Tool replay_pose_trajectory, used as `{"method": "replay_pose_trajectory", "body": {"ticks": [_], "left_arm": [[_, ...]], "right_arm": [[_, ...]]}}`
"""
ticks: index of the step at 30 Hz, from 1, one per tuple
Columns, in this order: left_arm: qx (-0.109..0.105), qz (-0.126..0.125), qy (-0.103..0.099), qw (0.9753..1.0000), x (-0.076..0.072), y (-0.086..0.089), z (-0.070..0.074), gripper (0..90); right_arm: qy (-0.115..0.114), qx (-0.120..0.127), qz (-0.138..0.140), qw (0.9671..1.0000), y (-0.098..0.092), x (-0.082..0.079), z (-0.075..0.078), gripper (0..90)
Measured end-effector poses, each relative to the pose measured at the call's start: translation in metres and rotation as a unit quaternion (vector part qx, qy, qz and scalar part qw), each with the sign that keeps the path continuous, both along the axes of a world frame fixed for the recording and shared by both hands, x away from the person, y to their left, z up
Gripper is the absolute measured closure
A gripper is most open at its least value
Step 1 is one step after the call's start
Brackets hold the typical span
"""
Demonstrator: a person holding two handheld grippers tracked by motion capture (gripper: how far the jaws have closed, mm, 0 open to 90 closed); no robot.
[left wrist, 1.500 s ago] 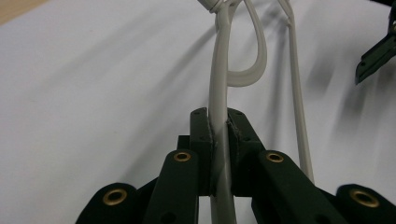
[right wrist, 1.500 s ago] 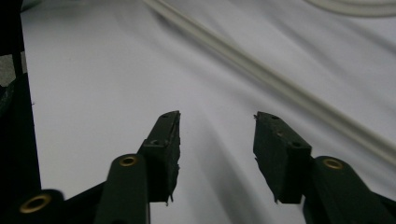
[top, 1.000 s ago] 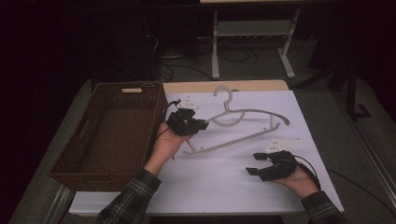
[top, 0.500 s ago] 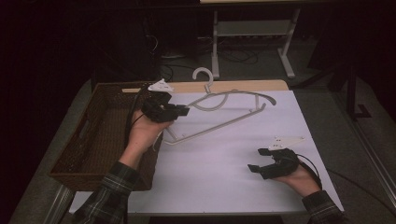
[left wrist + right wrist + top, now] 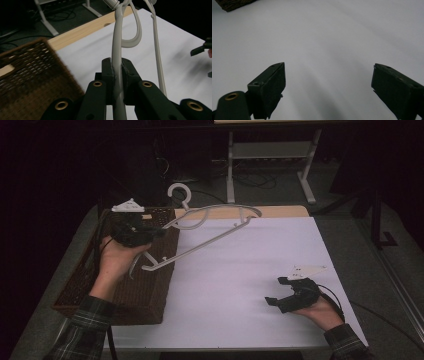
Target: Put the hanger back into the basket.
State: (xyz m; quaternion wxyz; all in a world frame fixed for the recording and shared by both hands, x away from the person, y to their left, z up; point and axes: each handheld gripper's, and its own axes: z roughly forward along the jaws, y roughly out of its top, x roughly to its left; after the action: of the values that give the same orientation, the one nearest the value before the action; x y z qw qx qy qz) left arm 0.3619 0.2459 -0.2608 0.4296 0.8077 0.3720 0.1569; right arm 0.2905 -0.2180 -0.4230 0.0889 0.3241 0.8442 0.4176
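A: The clothes hanger (image 5: pixel 210 227) — where is it held, and how is it lying?

B: It is carried clear of the white tabletop (image 5: pixel 250 285), raised over the right rim of the wicker basket (image 5: pixel 70 290). Its long axis is seen running from the lower end near the basket up and to the right, with the hook (image 5: pixel 179 195) pointing away from the person. Only one arm of the hanger overhangs the basket; the rest is out over the tabletop.

A: What is in the basket?

B: Nothing can be made out inside it; the weave is dark, so the bottom cannot be judged with certainty.

A: Which tool is nearer?

B: The left tool (image 5: pixel 132 231), whose jaws are closed tight on the hanger's pale bar (image 5: pixel 117 75), as seen in the left gripper view. The basket lies below and to the left of that grip, so a swing leftward and a lowering would probably be called for.

A: And the other?

B: The right tool (image 5: pixel 287 295) is rested on the tabletop well apart, its jaws spread wide with nothing between them.
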Motion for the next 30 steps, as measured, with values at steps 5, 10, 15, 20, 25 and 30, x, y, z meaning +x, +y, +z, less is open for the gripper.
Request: {"method": "replay_pose_trajectory", "body": {"ticks": [5, 10, 15, 20, 25, 30], "left_arm": [[-0.007, 0.026, -0.006, 0.9996, -0.005, 0.028, 0.004, 83.0], [-0.005, 0.048, -0.009, 0.9988, -0.01, 0.051, 0.005, 83.0], [-0.005, 0.071, -0.011, 0.9974, -0.016, 0.077, 0.006, 83.0], [-0.004, 0.087, -0.01, 0.9962, -0.019, 0.093, 0.004, 83.0], [0.0, 0.113, -0.008, 0.9935, -0.026, 0.117, 0.0, 83.0], [0.0, 0.13, -0.003, 0.9915, -0.032, 0.135, -0.006, 83.0]], "right_arm": [[-0.006, 0.017, 0.005, 0.9998, 0.0, -0.002, 0.004, 5.9], [-0.022, 0.036, -0.002, 0.9991, -0.004, -0.006, 0.009, 5.3], [-0.051, 0.059, -0.03, 0.9965, -0.018, -0.015, 0.017, 5.3], [-0.062, 0.066, -0.04, 0.995, -0.026, -0.022, 0.02, 5.3], [-0.061, 0.063, -0.044, 0.9952, -0.029, -0.023, 0.018, 5.3], [-0.062, 0.059, -0.043, 0.9954, -0.029, -0.022, 0.018, 5.3]]}}
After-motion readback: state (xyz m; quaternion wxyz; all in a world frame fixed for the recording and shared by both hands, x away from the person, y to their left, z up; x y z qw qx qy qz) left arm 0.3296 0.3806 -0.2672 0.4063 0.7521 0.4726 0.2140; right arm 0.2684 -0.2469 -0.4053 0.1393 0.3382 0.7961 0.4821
